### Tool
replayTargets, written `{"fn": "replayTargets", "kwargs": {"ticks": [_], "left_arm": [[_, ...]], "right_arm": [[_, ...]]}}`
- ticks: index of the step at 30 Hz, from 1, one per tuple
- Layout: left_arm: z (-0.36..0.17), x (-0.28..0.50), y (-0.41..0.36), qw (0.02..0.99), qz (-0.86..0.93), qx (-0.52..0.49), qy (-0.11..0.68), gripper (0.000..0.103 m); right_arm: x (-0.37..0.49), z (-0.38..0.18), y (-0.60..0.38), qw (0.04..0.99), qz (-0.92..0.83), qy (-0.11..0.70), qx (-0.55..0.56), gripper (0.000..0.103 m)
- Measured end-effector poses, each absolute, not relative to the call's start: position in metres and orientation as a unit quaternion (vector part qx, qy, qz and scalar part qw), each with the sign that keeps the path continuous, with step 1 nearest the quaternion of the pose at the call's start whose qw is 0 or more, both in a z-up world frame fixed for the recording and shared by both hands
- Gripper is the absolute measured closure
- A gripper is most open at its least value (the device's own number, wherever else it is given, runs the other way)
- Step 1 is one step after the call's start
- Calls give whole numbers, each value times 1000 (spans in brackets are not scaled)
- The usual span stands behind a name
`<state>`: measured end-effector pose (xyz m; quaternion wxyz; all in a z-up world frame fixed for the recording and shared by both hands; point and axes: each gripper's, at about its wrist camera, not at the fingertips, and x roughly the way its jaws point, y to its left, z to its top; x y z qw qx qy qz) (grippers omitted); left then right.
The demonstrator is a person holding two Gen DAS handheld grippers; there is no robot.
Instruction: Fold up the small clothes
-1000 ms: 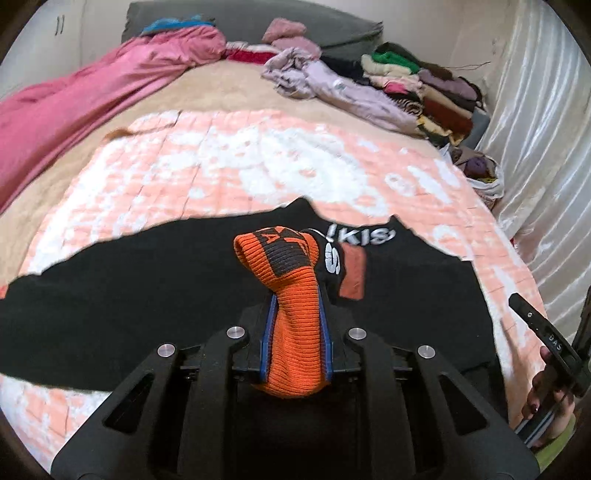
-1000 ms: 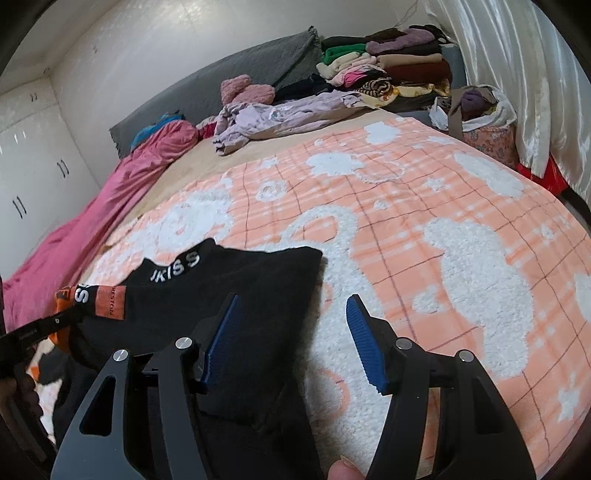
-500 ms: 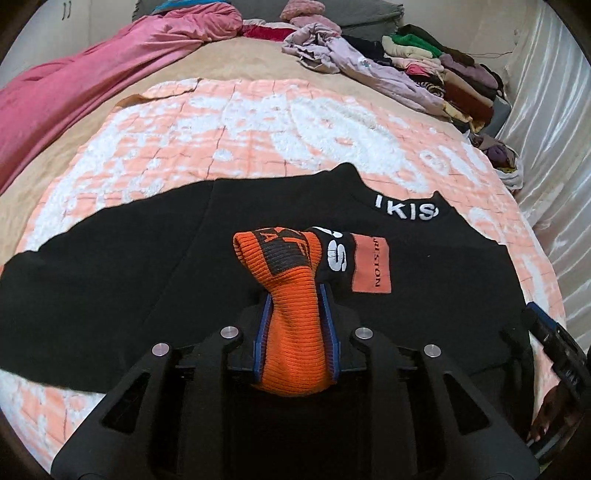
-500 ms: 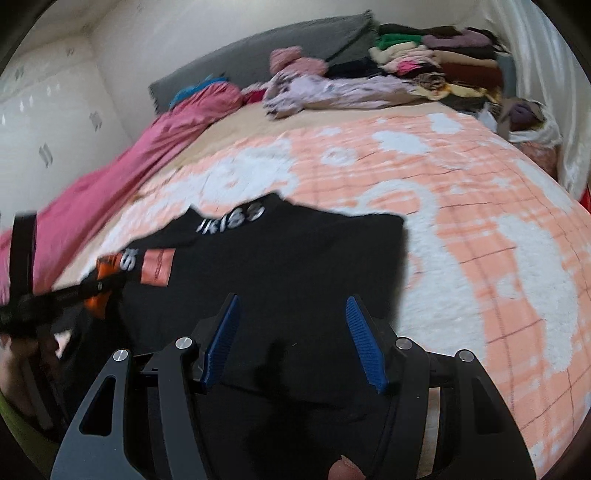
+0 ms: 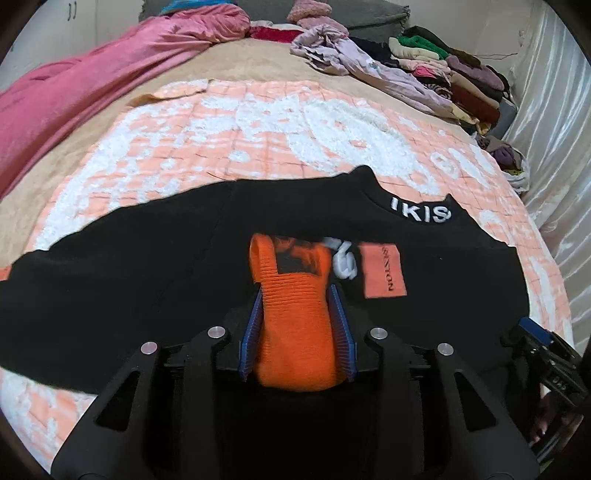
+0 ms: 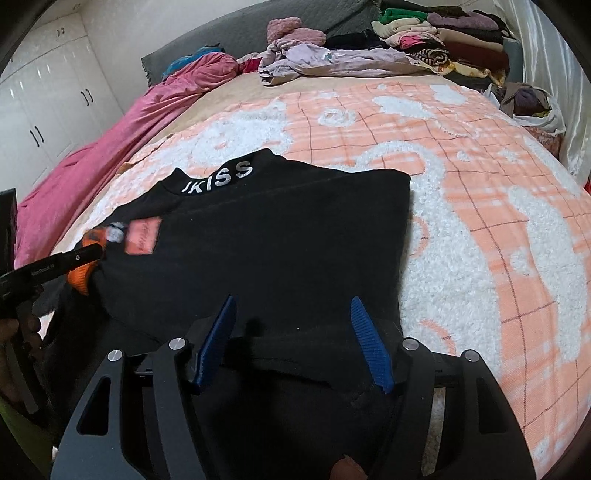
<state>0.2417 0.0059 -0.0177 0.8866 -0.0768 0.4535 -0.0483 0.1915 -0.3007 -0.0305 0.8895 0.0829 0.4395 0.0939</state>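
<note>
Black knit sweater (image 5: 155,280) with white lettering at its collar and an orange patch on the chest is lying spread flat across the peach-and-white checked blanket (image 5: 280,129) on the bed, collar pointing away from both cameras. One orange ribbed sleeve cuff (image 5: 295,314) is sitting between the blue pads of the left tool (image 5: 297,325), folded in over the chest just beside the patch. Its jaws have just been opening; the pads are still lying against the cuff's sides, so whether they are still pinching it is hard to say. The right tool (image 6: 295,339) is hovering with its jaws spread over the near right part of the garment, nothing between them, and they too have just been widening.

Judging from this, the step in hand is laying the sleeve across the body. To do it well, the left tool should be letting the cuff drop flat rather than bunched, then drawing back low without dragging the knit, while the right tool is steadying the body so the fold line stays straight.

Counting: one black sweater being worked, one orange cuff in view, one orange patch, two tools. Farther up the bed, one pink bedcover (image 6: 122,136) is lying along the side, one loose lilac garment (image 6: 332,59) is crumpled, and one stack of folded clothes (image 6: 443,33) is waiting; its pieces are too many and too small to count
</note>
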Motion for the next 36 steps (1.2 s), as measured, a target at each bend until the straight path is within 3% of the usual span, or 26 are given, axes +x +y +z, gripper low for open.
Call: {"fn": "replayTargets", "kwargs": {"ticks": [9, 15, 16, 17, 20, 24, 27, 31, 36], "left_arm": [[0, 226, 29, 895, -38, -82, 436, 75], [-26, 229, 21, 860, -89, -130, 485, 72], [-29, 229, 18, 861, -80, -127, 486, 74], [-31, 228, 16, 863, -74, -123, 484, 91], [-20, 223, 13, 876, -73, -121, 461, 95], [-3, 220, 14, 889, -69, -94, 442, 95], [-20, 228, 10, 880, -55, -58, 468, 95], [-34, 227, 19, 876, -38, -58, 477, 81], [-22, 214, 26, 883, -28, -52, 465, 79]], "right_arm": [[184, -16, -299, 900, 103, 414, 82, 34], [182, -15, -289, 901, 116, 412, 73, 34], [182, -15, -288, 900, 117, 413, 72, 34], [182, -16, -286, 900, 118, 414, 70, 34], [182, -19, -284, 897, 120, 420, 67, 34], [182, -22, -282, 895, 119, 425, 63, 34], [186, -29, -280, 889, 106, 441, 54, 34], [186, -32, -281, 888, 106, 444, 53, 34], [183, -25, -285, 893, 110, 433, 60, 34]]}}
